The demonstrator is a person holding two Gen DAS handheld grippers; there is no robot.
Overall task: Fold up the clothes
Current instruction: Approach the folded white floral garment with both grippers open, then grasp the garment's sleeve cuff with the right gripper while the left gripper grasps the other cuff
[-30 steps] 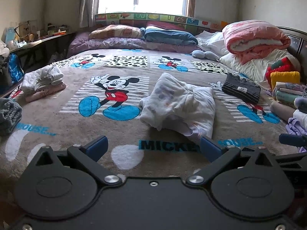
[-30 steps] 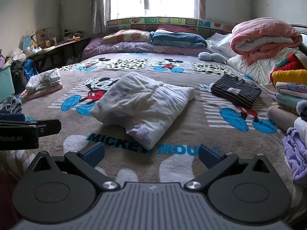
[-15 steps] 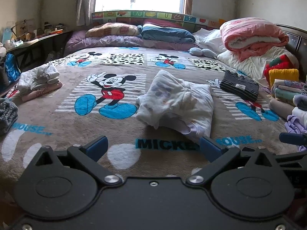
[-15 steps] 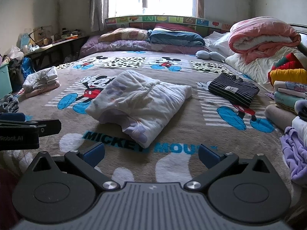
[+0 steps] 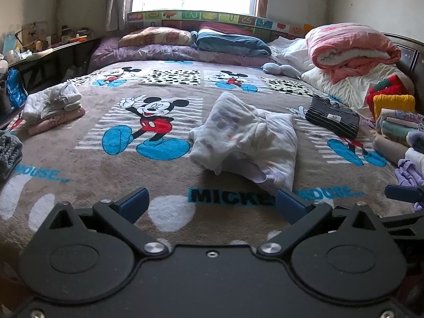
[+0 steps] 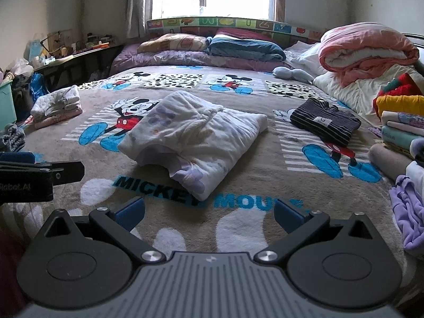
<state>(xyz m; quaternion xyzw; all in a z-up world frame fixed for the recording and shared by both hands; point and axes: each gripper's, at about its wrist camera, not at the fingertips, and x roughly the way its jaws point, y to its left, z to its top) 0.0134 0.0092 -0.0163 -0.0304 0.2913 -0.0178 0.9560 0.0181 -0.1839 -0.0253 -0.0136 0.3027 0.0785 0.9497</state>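
A white printed garment (image 5: 246, 137) lies loosely folded in the middle of the Mickey Mouse blanket (image 5: 106, 175); it also shows in the right wrist view (image 6: 196, 140). My left gripper (image 5: 210, 205) is open and empty, hovering near the bed's front, just short of the garment's near corner. My right gripper (image 6: 208, 214) is open and empty, a little in front of the garment. The left gripper's side shows at the left edge of the right wrist view (image 6: 39, 177).
A folded dark striped garment (image 6: 326, 124) lies to the right. Folded stacks (image 6: 400, 127) and a purple garment (image 6: 410, 217) line the right edge. A white and pink pile (image 5: 53, 106) sits at left. Pillows (image 5: 212, 42) and a pink quilt (image 5: 352, 47) lie behind.
Both grippers have drawn back slightly and drifted; the garment looks a little farther away. Both stay open and nothing on the bed has moved.
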